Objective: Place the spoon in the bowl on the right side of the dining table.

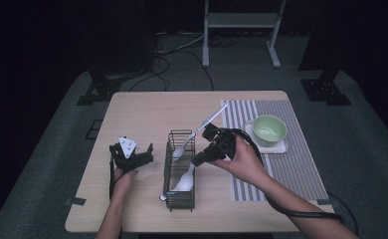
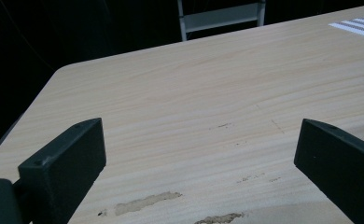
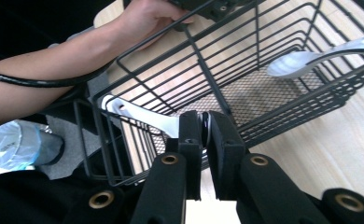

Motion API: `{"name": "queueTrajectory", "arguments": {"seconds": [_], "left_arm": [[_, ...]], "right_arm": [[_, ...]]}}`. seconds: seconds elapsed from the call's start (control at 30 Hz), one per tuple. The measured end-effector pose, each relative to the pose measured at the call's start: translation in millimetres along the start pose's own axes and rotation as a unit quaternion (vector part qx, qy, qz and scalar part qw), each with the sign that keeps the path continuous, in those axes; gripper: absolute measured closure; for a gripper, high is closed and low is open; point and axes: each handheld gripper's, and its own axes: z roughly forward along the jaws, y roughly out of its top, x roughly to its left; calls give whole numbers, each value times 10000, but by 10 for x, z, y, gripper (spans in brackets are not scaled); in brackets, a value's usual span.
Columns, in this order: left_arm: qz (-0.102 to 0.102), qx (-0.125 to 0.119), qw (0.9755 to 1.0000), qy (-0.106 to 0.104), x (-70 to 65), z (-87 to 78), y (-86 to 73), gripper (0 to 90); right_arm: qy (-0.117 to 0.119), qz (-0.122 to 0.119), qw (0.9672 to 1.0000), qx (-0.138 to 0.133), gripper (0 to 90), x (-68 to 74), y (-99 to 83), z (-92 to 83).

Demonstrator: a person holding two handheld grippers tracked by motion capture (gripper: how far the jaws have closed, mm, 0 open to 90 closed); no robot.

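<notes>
Wooden worktop [image 1: 147, 112] with a black wire basket [image 1: 180, 199] near its centre, slightly toward 6 o'clock. Two white spoons sit in the basket: a far spoon [image 1: 183, 147] in the 12 o'clock compartment and a near spoon [image 1: 184, 182] in the 6 o'clock compartment.

Right gripper [image 1: 200, 160] is at the basket's 3 o'clock rim, held by the right hand [image 1: 242, 160]. In the right gripper view its fingers [image 3: 189, 135] are clenched on the handle of the near spoon [image 3: 143, 116], the grip at the basket wall, and the spoon's bowl lies inside the wire basket [image 3: 245, 60]. The far spoon [image 3: 311, 58] rests in the other compartment, toward 1 o'clock in that view.

Left gripper [image 1: 132, 157] is at 9 o'clock of the basket, well apart from it, held by the left hand [image 1: 124, 178]. Its fingers [image 2: 63, 163] are spread wide and released, with bare worktop [image 2: 208, 98] between them.

Striped placemat [image 1: 301, 164] covers the 3 o'clock side of the worktop. A green bowl [image 1: 269, 129] sits on a white coaster [image 1: 281, 148] on the mat, at about 2 o'clock from the basket. A white stick-like utensil [image 1: 213, 116] lies at the mat's edge, 12 o'clock of the right gripper; I cannot tell what it is.
</notes>
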Motion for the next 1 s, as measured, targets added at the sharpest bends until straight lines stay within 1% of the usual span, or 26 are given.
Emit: {"name": "queueTrajectory", "arguments": {"seconds": [0.13,0.4,1.0], "left_arm": [[4,5,10000,2,0,0,0,12],[3,10,10000,-2,2,-1,1,11],[0,10,10000,0,2,0,1,11]], "right_arm": [[112,-12,9999,25,845,23,3,3],[148,-70,9999,33,852,60,16,5],[272,-121,9994,-153,855,115,75,-124]]}}
